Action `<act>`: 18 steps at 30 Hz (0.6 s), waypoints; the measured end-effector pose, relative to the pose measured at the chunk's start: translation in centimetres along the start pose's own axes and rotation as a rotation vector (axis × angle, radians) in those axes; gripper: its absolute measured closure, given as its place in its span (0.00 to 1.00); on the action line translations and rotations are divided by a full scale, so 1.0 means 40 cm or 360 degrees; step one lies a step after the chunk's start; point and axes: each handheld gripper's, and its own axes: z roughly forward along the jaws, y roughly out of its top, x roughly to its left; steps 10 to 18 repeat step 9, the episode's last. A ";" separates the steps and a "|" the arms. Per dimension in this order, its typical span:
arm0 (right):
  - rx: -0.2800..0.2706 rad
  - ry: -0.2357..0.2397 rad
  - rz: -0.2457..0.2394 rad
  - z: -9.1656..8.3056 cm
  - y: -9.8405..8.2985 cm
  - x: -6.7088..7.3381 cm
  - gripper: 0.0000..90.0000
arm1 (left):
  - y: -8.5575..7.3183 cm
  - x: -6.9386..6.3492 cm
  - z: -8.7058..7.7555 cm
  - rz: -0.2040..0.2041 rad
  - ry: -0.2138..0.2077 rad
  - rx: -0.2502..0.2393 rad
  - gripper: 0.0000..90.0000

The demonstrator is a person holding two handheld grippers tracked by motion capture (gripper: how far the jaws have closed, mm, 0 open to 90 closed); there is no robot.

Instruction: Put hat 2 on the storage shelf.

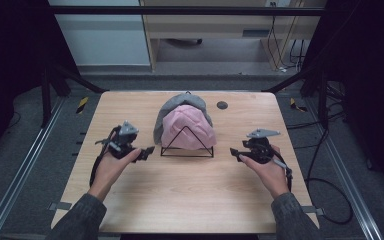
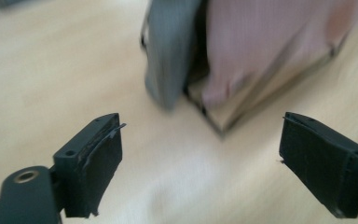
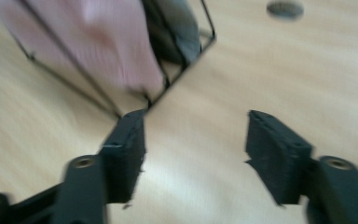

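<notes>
Beside the wire rack: both my hand-held grippers, left and right, spread, empty; draped pink cloth may slide off if nudged.

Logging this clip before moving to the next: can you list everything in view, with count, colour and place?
pink cloth: 1, pink, draped on the rack, table centre.
grey cloth: 1, grey, behind and left of the pink cloth, on the same rack.
rack: 1, black wire, triangular front, table centre.
disc: 1, dark, small, round, far part of the table, right of the cloths.
table: 1, light wood.
left gripper: 1, black, left of the rack, jaws open, nothing between them.
right gripper: 1, black, right of the rack, jaws open, nothing between them.
hands: 2, one on each gripper, grey sleeves.
</notes>
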 end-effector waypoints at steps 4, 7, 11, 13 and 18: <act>0.0076 -0.0021 0.0039 -0.002 -0.059 0.008 0.23 | -0.080 -0.017 -0.011 -0.0008 -0.0035 0.0099 0.10; 0.0113 -0.0010 0.0096 -0.005 -0.079 0.014 0.17 | -0.108 -0.026 -0.025 -0.0036 -0.0056 0.0132 0.10; 0.0151 -0.0028 0.0103 -0.004 -0.092 0.018 0.16 | -0.118 -0.025 -0.026 -0.0008 -0.0008 0.0202 0.06; 0.0151 -0.0028 0.0103 -0.004 -0.092 0.018 0.16 | -0.118 -0.025 -0.026 -0.0008 -0.0008 0.0202 0.06; 0.0151 -0.0028 0.0103 -0.004 -0.092 0.018 0.16 | -0.118 -0.025 -0.026 -0.0008 -0.0008 0.0202 0.06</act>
